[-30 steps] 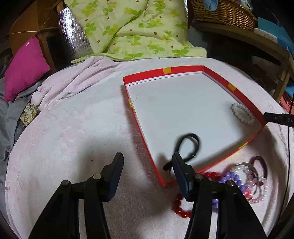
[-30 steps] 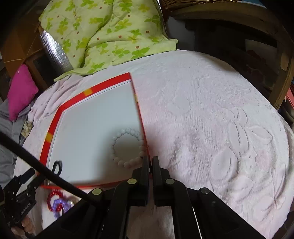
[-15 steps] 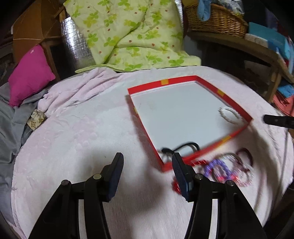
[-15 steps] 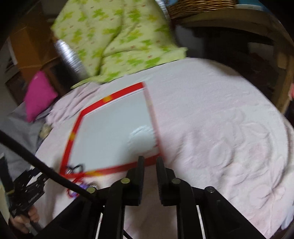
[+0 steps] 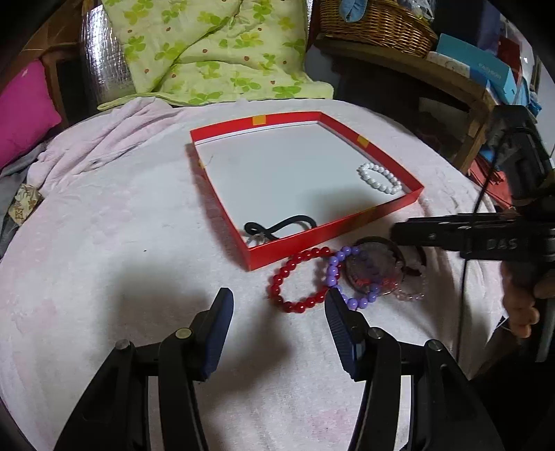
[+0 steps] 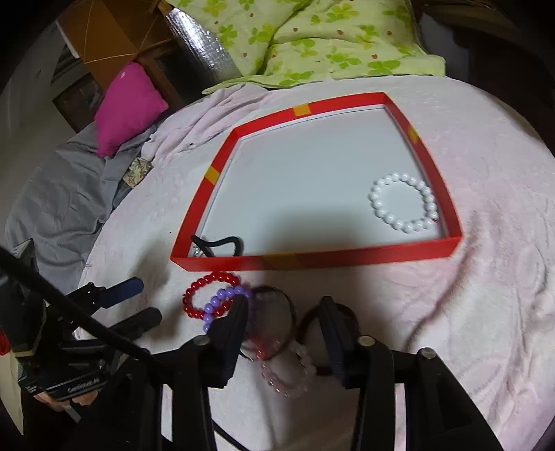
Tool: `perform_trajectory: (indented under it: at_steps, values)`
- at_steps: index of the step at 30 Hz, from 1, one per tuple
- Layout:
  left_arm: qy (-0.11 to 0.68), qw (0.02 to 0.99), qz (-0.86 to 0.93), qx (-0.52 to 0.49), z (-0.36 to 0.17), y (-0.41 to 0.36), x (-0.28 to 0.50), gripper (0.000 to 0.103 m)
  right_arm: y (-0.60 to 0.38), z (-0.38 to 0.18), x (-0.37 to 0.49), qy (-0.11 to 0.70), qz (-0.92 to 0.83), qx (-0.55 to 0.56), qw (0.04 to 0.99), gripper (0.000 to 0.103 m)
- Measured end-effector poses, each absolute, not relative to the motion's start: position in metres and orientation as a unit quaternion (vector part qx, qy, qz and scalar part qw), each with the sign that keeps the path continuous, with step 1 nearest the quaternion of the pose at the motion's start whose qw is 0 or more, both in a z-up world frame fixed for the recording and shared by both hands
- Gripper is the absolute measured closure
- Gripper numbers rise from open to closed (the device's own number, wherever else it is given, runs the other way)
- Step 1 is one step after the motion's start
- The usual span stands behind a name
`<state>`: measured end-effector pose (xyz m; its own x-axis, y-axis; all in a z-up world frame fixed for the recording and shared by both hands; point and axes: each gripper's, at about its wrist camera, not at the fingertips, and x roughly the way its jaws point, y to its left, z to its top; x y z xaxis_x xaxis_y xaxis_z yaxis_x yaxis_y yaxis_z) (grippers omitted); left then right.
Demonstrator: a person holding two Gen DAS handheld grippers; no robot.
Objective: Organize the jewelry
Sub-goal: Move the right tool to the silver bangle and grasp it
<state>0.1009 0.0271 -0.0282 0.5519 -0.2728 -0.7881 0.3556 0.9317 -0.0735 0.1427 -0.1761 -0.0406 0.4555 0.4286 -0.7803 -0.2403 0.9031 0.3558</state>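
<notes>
A red box lid (image 5: 333, 229) (image 6: 312, 258) with a white floor lies on the pink blanket. Inside lie a white bead bracelet (image 5: 380, 177) (image 6: 404, 203) and a black band (image 5: 277, 224) (image 6: 218, 243). In front of the lid lie a red bead bracelet (image 5: 295, 281) (image 6: 197, 295), a purple bead bracelet (image 5: 347, 277) (image 6: 222, 301), a dark bangle (image 5: 374, 267) (image 6: 277, 312) and a pale pink bracelet (image 6: 291, 371). My left gripper (image 5: 279, 305) is open, just short of the red bracelet. My right gripper (image 6: 282, 315) is open above the bangle pile.
A green flowered quilt (image 5: 208, 52) and a magenta pillow (image 5: 24, 107) lie at the back. A wicker basket (image 5: 374, 24) stands on a wooden shelf at the back right. Grey cloth (image 6: 59, 201) hangs off the left side.
Both grippers pulled back from the lid toward the loose bracelets in front of it. The right gripper went from shut to open. The left gripper stayed open.
</notes>
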Motion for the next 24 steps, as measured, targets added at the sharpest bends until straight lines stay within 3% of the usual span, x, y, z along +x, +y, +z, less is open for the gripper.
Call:
perform_trajectory:
  at_steps: [3, 7, 15, 24]
  values:
    - [0.438, 0.878, -0.189, 0.05, -0.028, 0.023, 0.099, 0.047, -0.165, -0.048, 0.146, 0.486, 0.192, 0.068, 0.85, 0.065]
    - [0.439, 0.874, -0.202, 0.058, -0.03, 0.016, 0.098, 0.047, -0.148, -0.062, 0.151, 0.501, 0.179, 0.006, 0.847, 0.096]
    - [0.443, 0.866, -0.227, 0.058, -0.037, -0.002, 0.102, 0.047, -0.178, -0.036, 0.139, 0.452, 0.159, 0.029, 0.877, 0.097]
    - [0.432, 0.864, -0.247, 0.073, -0.039, -0.029, 0.105, 0.045, -0.218, -0.037, 0.139, 0.467, 0.133, 0.08, 0.87, 0.097]
